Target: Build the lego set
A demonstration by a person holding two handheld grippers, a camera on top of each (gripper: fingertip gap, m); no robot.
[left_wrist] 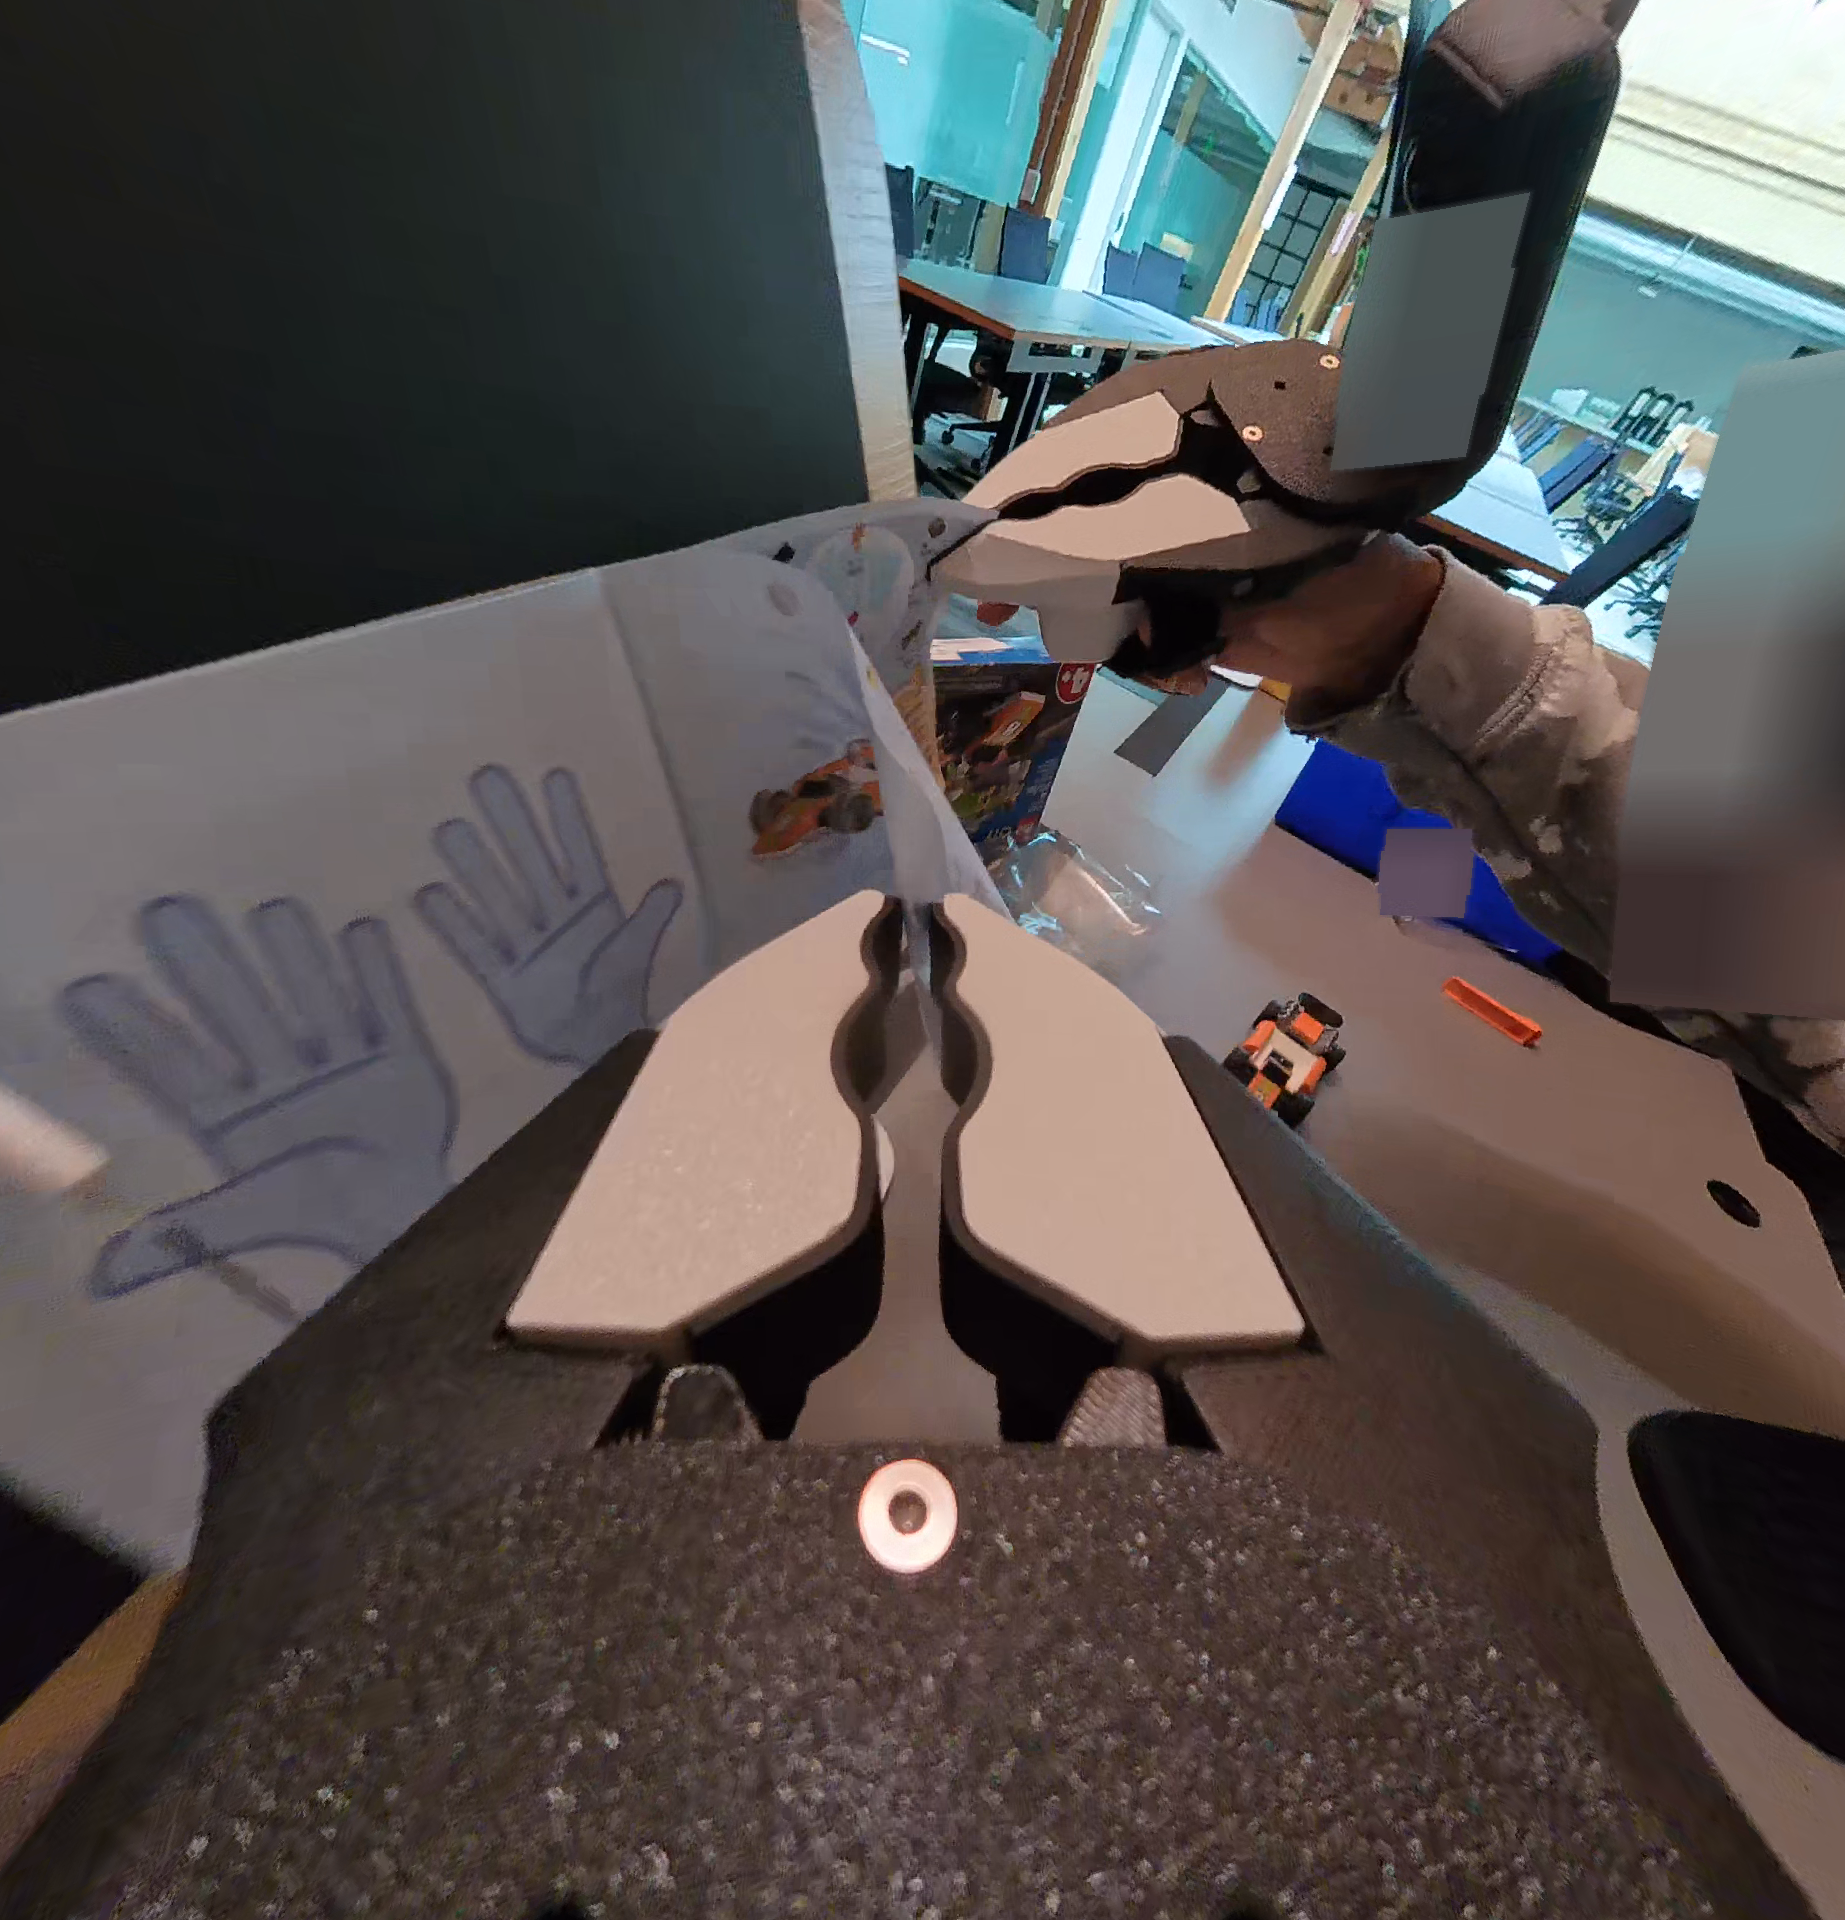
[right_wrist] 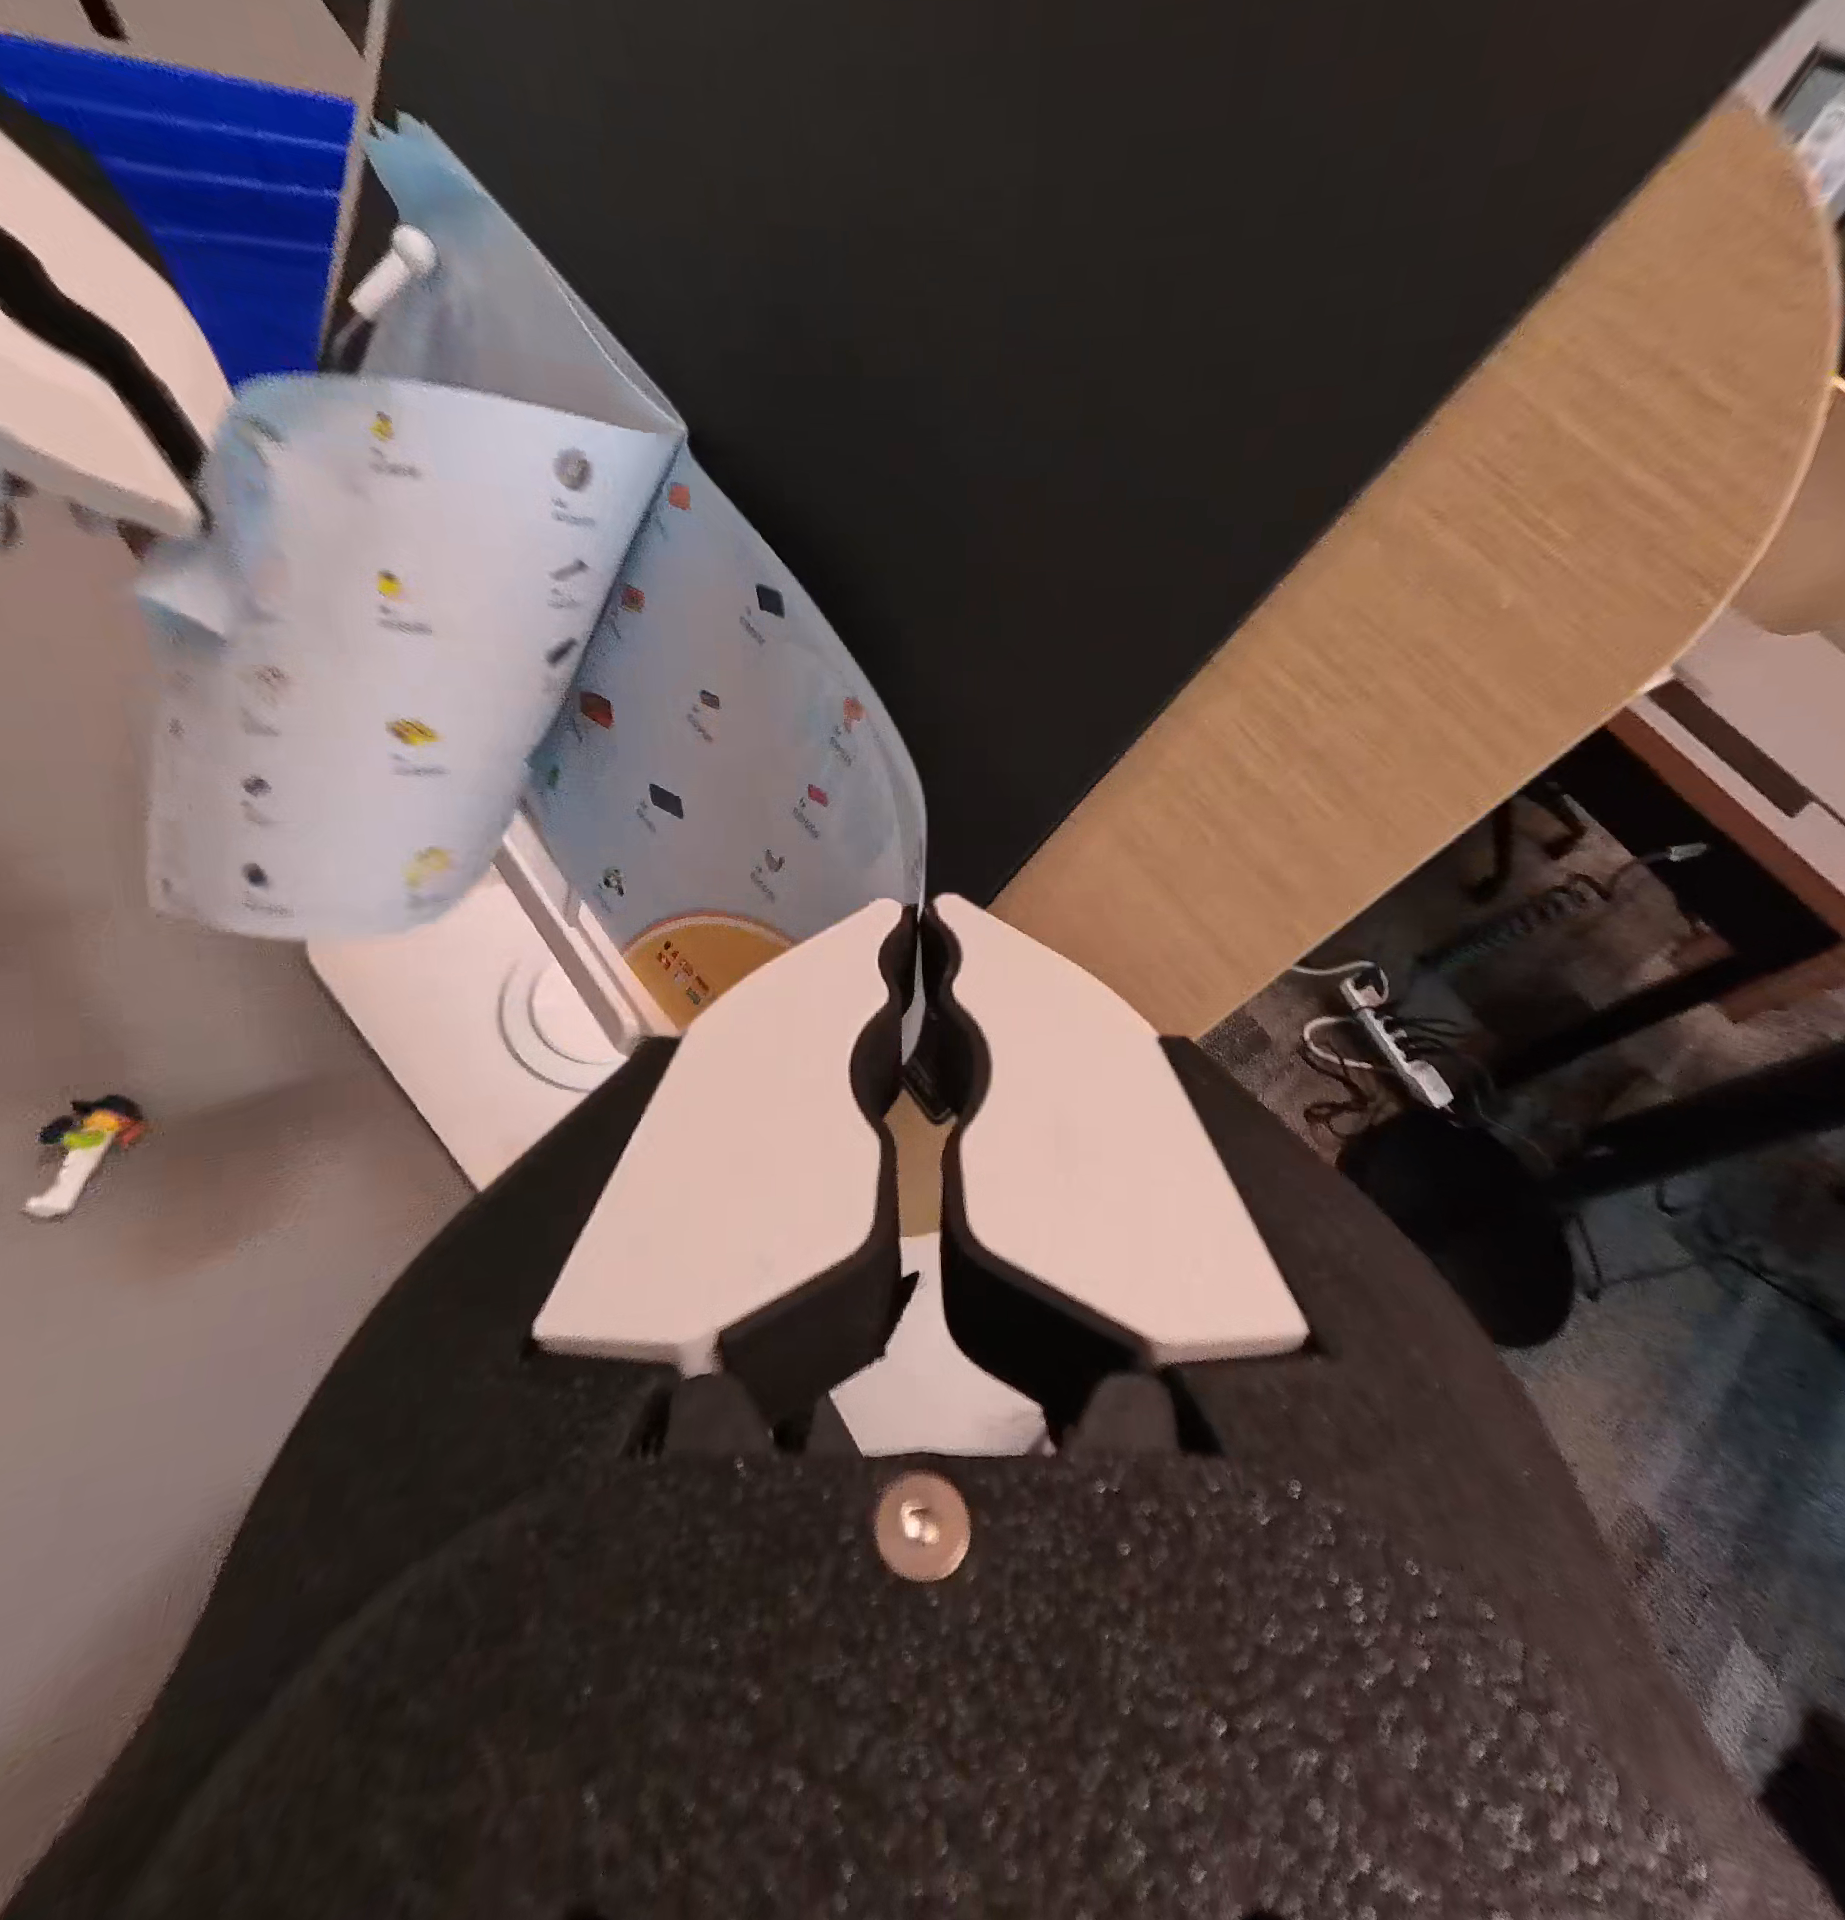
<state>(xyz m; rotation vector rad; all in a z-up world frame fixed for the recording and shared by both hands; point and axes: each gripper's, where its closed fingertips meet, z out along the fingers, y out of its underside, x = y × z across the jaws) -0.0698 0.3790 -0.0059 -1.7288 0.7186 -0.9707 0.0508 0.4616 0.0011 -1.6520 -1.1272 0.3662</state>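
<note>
**Both grippers pinch the instruction booklet, lifted off the table**

Left wrist view: nearest is the left gripper [left_wrist: 920,920], black body with pale finger plates, tips closed together on the edge of a page of the instruction booklet [left_wrist: 772,727]. Booklet stands open and raised, pale blue pages, hand outlines drawn on the left page, an orange car picture near the fold. Right gripper [left_wrist: 949,561] farther back, held by a hand [left_wrist: 1313,644] in a mottled grey sleeve, tips clamped on the booklet's top corner. On the grey table [left_wrist: 1469,1143]: built orange and black lego car [left_wrist: 1287,1055], loose orange piece [left_wrist: 1494,1010] to its right, lego box [left_wrist: 1001,743] behind the booklet, crumpled clear bag [left_wrist: 1084,888] just in front of the box.

Right wrist view: right gripper [right_wrist: 923,914] nearest, tips closed on a page edge; pages curl up to the left, printed with small part pictures. Left gripper's fingers [right_wrist: 76,395] at the upper left, touching the curled page. Small minifigure [right_wrist: 82,1143] lies on the table at left, blurred.
</note>
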